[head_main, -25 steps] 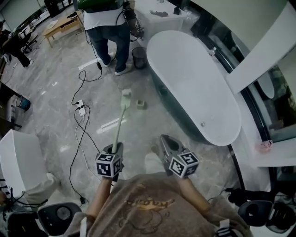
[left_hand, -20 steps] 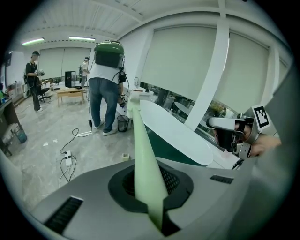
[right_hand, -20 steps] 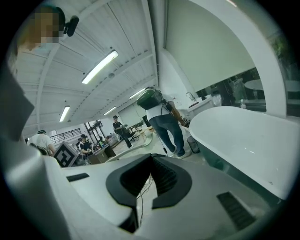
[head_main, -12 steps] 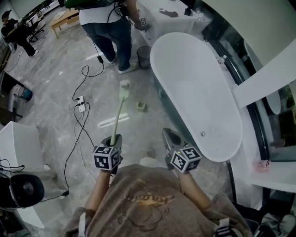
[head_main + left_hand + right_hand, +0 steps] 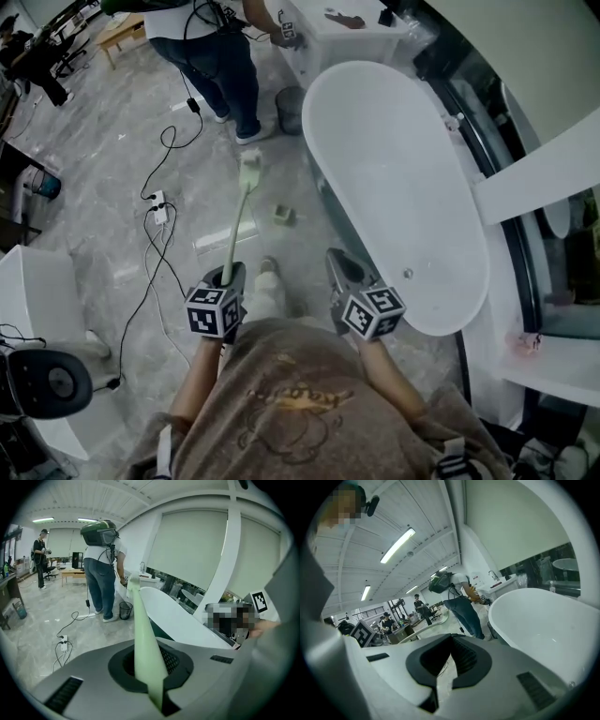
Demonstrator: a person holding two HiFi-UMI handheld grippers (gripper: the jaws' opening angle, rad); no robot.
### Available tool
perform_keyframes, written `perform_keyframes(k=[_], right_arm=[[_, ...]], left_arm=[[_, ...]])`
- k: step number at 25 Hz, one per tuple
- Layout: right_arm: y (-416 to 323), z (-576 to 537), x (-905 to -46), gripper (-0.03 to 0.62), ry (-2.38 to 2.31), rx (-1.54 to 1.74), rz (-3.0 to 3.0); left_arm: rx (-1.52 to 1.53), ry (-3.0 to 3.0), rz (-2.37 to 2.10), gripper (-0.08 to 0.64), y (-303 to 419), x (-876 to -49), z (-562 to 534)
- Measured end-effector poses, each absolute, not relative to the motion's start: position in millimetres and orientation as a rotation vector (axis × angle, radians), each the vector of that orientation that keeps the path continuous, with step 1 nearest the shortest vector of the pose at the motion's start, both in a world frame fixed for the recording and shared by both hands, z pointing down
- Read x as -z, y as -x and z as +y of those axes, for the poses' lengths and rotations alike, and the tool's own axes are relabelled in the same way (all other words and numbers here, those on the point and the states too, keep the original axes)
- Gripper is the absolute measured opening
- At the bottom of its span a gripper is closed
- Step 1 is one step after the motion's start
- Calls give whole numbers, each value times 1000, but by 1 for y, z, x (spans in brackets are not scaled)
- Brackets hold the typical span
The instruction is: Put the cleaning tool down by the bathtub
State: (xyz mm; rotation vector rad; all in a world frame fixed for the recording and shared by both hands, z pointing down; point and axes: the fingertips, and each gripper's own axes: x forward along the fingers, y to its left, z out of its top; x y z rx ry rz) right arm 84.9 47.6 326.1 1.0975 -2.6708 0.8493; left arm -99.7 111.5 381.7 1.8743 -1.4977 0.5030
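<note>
A long pale-green cleaning tool [image 5: 235, 231] points forward over the floor, and its brush head [image 5: 250, 161] hangs above the tiles left of the white bathtub [image 5: 394, 178]. My left gripper [image 5: 228, 275] is shut on the near end of the handle. In the left gripper view the handle [image 5: 140, 634] runs out between the jaws of that gripper [image 5: 151, 670] towards the tub [image 5: 173, 620]. My right gripper [image 5: 339, 264] is next to the tub's near end with nothing in it. In the right gripper view the jaws of that gripper [image 5: 446, 665] stand together, with the tub [image 5: 543, 620] at the right.
A person in jeans [image 5: 221, 58] stands ahead by a small dark bin [image 5: 289, 110]. A power strip [image 5: 157, 212] with trailing cables lies at the left. A small green block [image 5: 283, 216] sits on the floor near the tub. A white cabinet [image 5: 37, 309] stands at the left.
I have stepped forward along the tub, and my foot now shows between the grippers. The tool stays in the left gripper, still pointing ahead. The standing person has shifted towards the frame's top.
</note>
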Motion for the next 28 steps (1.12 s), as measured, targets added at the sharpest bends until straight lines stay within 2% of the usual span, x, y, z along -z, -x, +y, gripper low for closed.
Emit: perform_keyframes(k=[17, 28], right_arm=[[-45, -61, -347, -1, -1156, -861, -2619], [-25, -120, -393, 0, -1159, -865, -2567]], left_arm=[[-545, -1920, -1430, -2, 132, -404, -10], [-600, -1894, -1368, -2, 141, -459, -65]])
